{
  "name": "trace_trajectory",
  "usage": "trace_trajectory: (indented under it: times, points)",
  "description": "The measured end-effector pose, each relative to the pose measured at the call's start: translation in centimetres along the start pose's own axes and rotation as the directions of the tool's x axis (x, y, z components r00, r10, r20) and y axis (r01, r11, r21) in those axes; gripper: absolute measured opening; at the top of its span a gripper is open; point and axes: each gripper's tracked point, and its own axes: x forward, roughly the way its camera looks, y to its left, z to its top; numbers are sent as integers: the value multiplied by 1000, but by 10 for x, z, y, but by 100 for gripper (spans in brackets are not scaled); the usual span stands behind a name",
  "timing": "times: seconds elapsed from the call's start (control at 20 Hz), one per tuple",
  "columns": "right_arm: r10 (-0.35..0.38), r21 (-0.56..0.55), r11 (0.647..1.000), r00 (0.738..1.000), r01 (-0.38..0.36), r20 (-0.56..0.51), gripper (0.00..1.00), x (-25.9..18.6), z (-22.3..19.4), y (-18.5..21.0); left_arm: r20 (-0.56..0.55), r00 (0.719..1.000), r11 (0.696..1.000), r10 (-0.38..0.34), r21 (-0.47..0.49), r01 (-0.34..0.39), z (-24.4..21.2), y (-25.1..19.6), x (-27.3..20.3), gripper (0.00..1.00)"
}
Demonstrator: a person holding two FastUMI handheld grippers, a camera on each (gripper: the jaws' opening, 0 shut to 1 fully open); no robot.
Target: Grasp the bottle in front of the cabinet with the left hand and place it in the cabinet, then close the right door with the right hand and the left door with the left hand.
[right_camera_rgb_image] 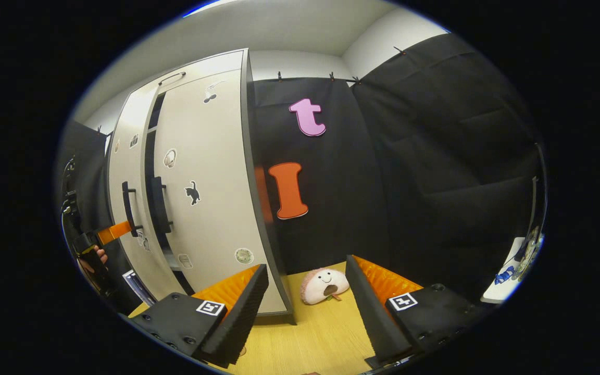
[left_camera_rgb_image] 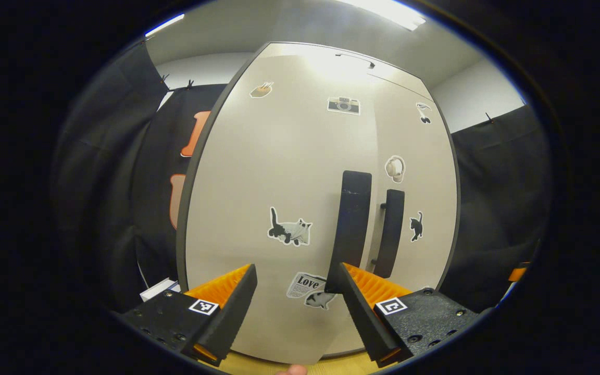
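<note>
Pushing home the left door (left_camera_rgb_image: 279, 172) is yours: left gripper (left_camera_rgb_image: 296, 291) wide open, empty, facing it, upright handle (left_camera_rgb_image: 351, 229) just right of its fingers; bottle unseen, right gripper (right_camera_rgb_image: 305, 297) open, farther off.

We are logging the cabinet (right_camera_rgb_image: 201, 182) standing on the table (right_camera_rgb_image: 310, 333) before the booth wall, and a plush toy (right_camera_rgb_image: 324, 285) lying just right of its base.

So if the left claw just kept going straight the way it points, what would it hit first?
Most likely the left door of the cabinet, on its flat face just left of the left handle. The left claw is open and empty; how far off the door is cannot be judged.
</note>
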Motion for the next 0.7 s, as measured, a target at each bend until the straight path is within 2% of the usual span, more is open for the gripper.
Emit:
trace_trajectory:
  times: [0.3, 0.7]
  points:
    - [4, -12, 1000, 1000, -3, 14, 98, 7, 5, 1, 3, 1000, 1000, -7, -24, 7, -5, -6, 20, 95]
    - [39, -20, 999, 999, -38, 13, 98, 12, 4, 15, -10, 1000, 998, 17, -57, -17, -8, 0, 13, 95]
